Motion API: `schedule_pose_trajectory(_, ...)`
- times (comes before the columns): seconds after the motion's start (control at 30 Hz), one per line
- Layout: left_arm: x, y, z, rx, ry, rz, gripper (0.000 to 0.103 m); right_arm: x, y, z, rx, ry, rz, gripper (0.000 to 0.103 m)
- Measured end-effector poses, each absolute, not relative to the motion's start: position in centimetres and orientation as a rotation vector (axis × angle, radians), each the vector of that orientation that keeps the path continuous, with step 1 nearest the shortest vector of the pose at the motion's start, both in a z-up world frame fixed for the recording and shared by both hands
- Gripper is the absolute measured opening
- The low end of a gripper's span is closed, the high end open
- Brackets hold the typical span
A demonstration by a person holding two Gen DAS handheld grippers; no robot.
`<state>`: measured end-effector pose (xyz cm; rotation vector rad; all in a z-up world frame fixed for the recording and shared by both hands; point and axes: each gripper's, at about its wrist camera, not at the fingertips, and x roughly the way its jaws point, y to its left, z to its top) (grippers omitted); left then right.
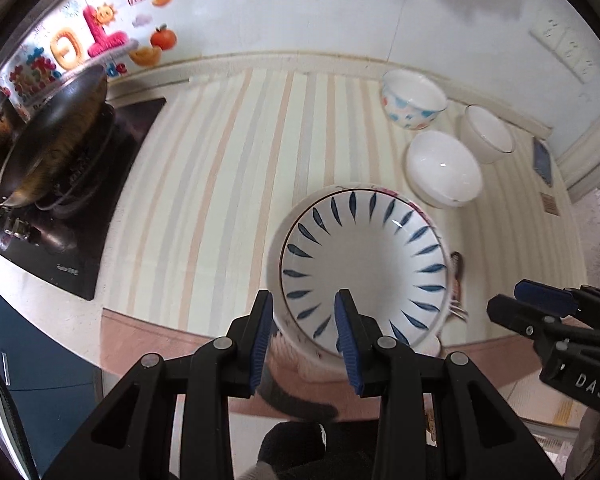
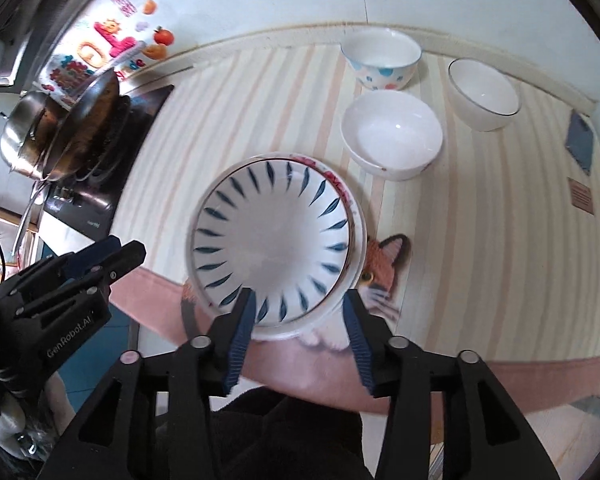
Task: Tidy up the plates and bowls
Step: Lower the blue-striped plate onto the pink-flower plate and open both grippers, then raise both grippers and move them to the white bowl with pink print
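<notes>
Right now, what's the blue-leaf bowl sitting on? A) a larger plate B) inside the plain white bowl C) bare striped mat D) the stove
A: the blue-leaf bowl rests on a larger plate, whose red-patterned rim shows around its right and near edges in both views.

We see a white bowl (image 2: pixel 272 248) with dark blue leaf-shaped strokes fanned round its inside and a thin dark line at the rim. It sits on a white plate (image 2: pixel 342 188) whose edge carries what may be a red-pink print (too blurred to read). Three more bowls are white: one plain (image 2: pixel 392 136), one with a dark rim line (image 2: pixel 484 96), one dotted blue and red (image 2: pixel 382 60). The mat (image 2: pixel 480 240) is cream with pale peach and grey stripes, a pink border and an orange cat face (image 2: pixel 380 272). The gripper pads (image 1: pixel 346 328) are blue on black arms.
</notes>
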<state>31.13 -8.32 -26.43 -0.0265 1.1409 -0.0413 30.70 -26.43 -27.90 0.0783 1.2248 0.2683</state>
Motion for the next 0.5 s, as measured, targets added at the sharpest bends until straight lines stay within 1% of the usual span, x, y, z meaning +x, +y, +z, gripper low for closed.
schedule_pose_trajectory(0.03,30.4,-8.2,-25.8,-0.020,1.127,-0.043,0.035,29.8,-26.5,-27.4,0.080,1.215,0.267,0.053)
schedule_pose_trajectory(0.1,29.1,-8.0,-24.5,-0.021,1.111,-0.055,0.040,28.0,-26.1,-26.3,0.084,1.197,0.262,0.059)
schedule_pose_trajectory(0.13,28.5,-7.9,-24.1,-0.024,1.101,-0.061,0.046,27.1,-25.9,-25.7,0.084,1.186,0.262,0.061)
schedule_pose_trajectory(0.17,27.7,-7.7,-23.5,-0.021,1.088,-0.066,0.050,26.5,-25.7,-25.5,0.082,1.179,0.262,0.066)
schedule_pose_trajectory(0.2,27.2,-7.6,-23.1,-0.021,1.079,-0.071,0.058,25.5,-25.3,-24.9,0.078,1.168,0.264,0.069)
schedule_pose_trajectory(0.23,26.6,-7.6,-22.7,-0.023,1.069,-0.077,0.063,24.7,-25.1,-24.6,0.073,1.160,0.266,0.070)
schedule_pose_trajectory(0.33,24.9,-7.3,-21.6,-0.018,1.041,-0.084,0.063,22.2,-24.5,-23.5,0.074,1.127,0.257,0.073)
schedule_pose_trajectory(0.4,23.9,-7.3,-21.1,-0.027,1.034,-0.095,0.063,20.8,-24.4,-22.8,0.081,1.107,0.255,0.079)
schedule_pose_trajectory(0.5,22.6,-7.1,-20.6,-0.032,1.023,-0.111,0.064,19.0,-24.7,-21.9,0.094,1.082,0.243,0.082)
